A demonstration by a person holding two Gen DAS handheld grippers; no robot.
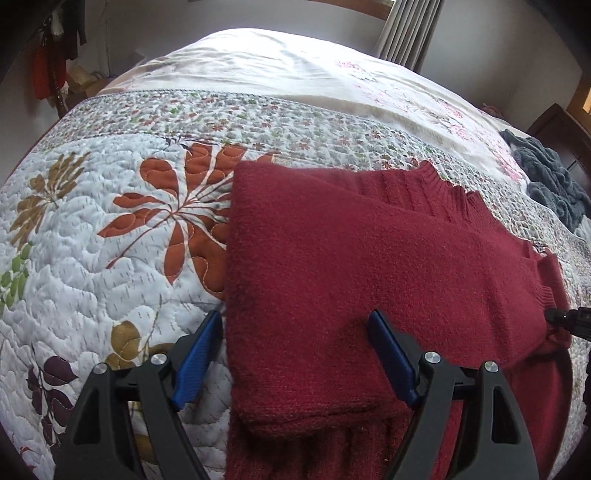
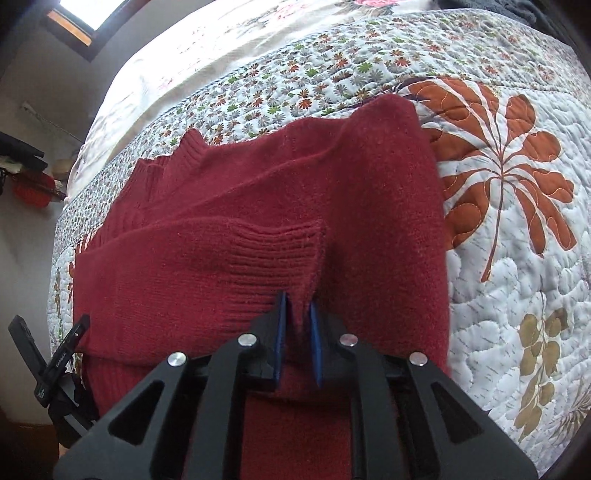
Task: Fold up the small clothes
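Ok, dark red knit sweater (image 1: pixel 369 251) is lying on the floral quilt (image 1: pixel 85 236) on the bed, partly folded, layers stacked on each other, ribbed collar (image 1: pixel 436 184) poking up at the far edge in your L wrist view. Your left gripper (image 1: pixel 295 332) sits low at the sweater's near-left part w/ jaws released, spread wide: one blue pad (image 1: pixel 197 358) is out over the quilt just beside the sweater's left edge, the other pad is over the knit itself, nothing pinched between them. Your right gripper (image 2: pixel 298 325) is clenched, blue pads close together & grasping a corner of the ribbed cuff (image 2: pixel 269 258); that fabric is pulled into a little peak right at the fingertips. From the R wrist view the sleeve lies across the sweater body (image 2: pixel 369 184), w/ a big orange leaf print on the quilt (image 2: pixel 498 177) just to the side. In the L view a black bit of the other gripper shows at the far right edge, touching the red knit. Further off: a grey-blue fuzzy blanket (image 1: pixel 550 184) bunched near the bed's right edge, well apart from the sweater, a pale sheet (image 1: pixel 277 74) beyond the quilt, & grey curtains (image 1: pixel 410 29) at the top.
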